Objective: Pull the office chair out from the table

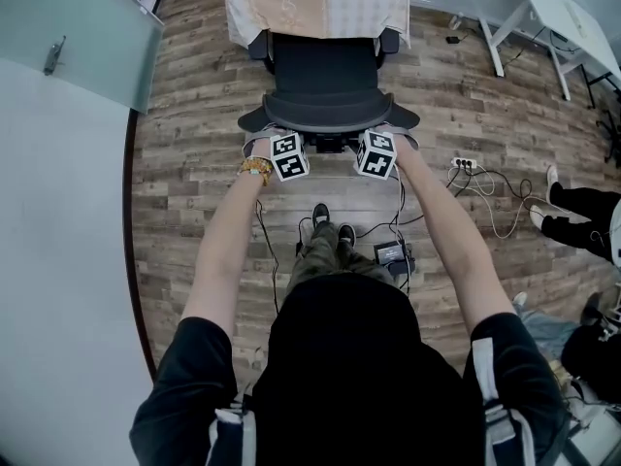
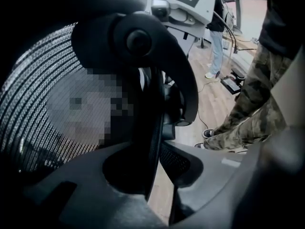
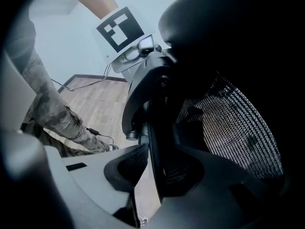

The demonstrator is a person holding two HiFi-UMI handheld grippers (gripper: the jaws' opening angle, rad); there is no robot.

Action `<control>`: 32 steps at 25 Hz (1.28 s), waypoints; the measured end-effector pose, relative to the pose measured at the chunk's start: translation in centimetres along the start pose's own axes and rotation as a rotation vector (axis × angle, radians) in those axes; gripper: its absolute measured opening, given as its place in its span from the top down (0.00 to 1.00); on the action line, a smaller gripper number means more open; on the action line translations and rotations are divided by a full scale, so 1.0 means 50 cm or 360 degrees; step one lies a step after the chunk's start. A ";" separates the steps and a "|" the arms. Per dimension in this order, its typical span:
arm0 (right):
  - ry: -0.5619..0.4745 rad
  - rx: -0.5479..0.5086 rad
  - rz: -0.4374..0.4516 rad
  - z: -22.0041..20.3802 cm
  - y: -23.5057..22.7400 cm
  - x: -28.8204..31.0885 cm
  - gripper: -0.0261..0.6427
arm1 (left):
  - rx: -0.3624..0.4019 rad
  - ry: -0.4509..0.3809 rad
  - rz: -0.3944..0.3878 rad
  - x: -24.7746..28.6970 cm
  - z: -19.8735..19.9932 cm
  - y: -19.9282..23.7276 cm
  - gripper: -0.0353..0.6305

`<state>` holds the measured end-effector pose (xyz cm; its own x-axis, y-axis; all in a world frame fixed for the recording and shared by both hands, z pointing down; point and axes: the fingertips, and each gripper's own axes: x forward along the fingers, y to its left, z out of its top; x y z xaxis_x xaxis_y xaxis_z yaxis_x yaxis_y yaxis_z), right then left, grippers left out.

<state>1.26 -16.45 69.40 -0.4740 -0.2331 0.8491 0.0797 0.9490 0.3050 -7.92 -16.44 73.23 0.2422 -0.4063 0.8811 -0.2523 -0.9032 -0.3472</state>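
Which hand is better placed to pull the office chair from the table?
Neither: the left tongs and right tongs both clamp the backrest top of the office chair, one per side.

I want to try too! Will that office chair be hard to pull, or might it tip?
The office chair probably slides easily: the wood floor looks smooth, though wheels are hidden. The left tool and right tool clamp its tall back's top, so it might tilt. The mesh likely gives a little.

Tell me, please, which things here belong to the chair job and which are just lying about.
Job: office chair, table, left gripper and right gripper, both clamped on the chair.
Lying about: power strip, cables, white desk.
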 end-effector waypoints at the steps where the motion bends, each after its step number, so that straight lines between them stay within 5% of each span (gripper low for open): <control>1: -0.0002 0.0001 -0.0002 -0.001 0.005 -0.002 0.85 | -0.0003 0.0004 0.0001 -0.001 0.001 -0.006 0.81; 32: 0.0056 0.0068 -0.0035 0.029 0.185 -0.050 0.85 | 0.0009 -0.0002 0.0011 -0.070 -0.012 -0.175 0.81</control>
<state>1.92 -6.79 69.46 -0.4443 -0.2604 0.8572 0.0315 0.9517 0.3055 -7.13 -7.04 73.35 0.2414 -0.4124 0.8784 -0.2488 -0.9012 -0.3548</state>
